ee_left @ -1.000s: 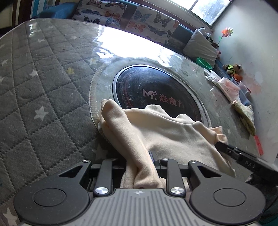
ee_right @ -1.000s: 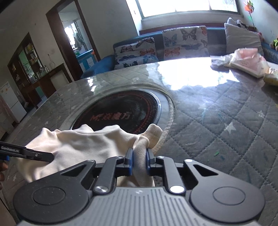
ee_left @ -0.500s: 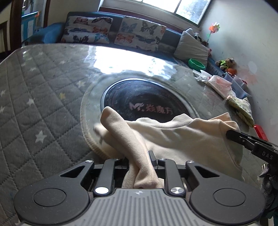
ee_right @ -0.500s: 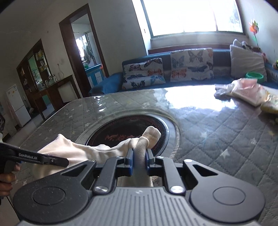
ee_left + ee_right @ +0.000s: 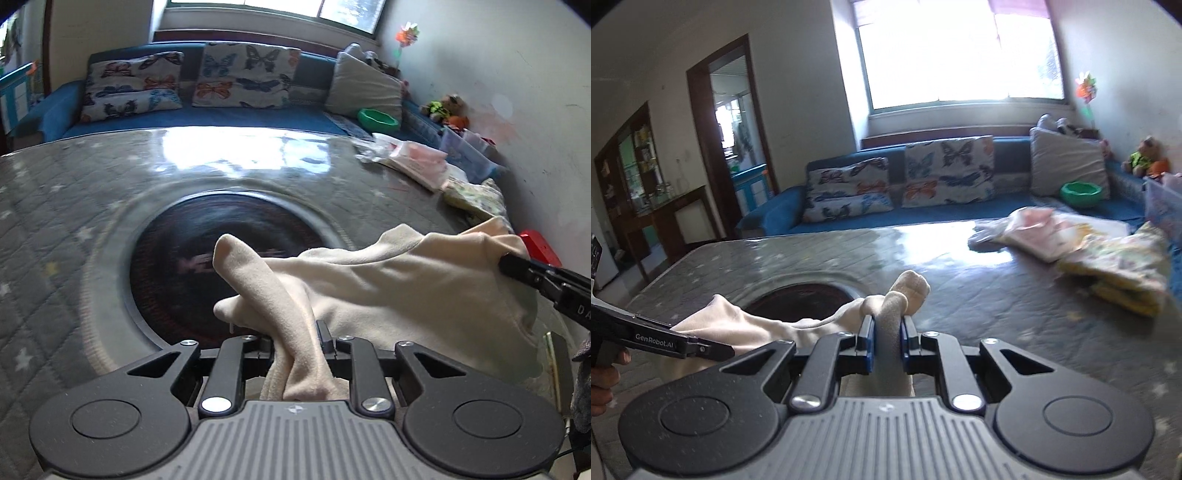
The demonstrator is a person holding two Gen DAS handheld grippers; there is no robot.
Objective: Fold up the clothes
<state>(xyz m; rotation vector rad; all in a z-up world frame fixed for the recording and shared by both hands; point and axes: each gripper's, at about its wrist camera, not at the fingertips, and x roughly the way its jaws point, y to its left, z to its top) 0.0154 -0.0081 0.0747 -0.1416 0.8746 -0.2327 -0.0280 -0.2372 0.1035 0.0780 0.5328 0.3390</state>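
A cream garment hangs stretched between my two grippers above the quilted grey table. My left gripper is shut on one bunched corner of it. My right gripper is shut on the other corner, and the garment runs off to the left toward the left gripper's fingers. In the left wrist view the right gripper's fingers pinch the cloth at the far right. The cloth's lower edge is hidden behind the gripper bodies.
A round black glass inset sits in the table's middle under the garment. Folded clothes and a pink-and-white pile lie at the table's right side. A blue sofa with butterfly cushions stands behind the table. A red object is near the right wall.
Both grippers have risen and tilted up with the garment, lifting it off the table. The cloth is now pulled more taut between them.
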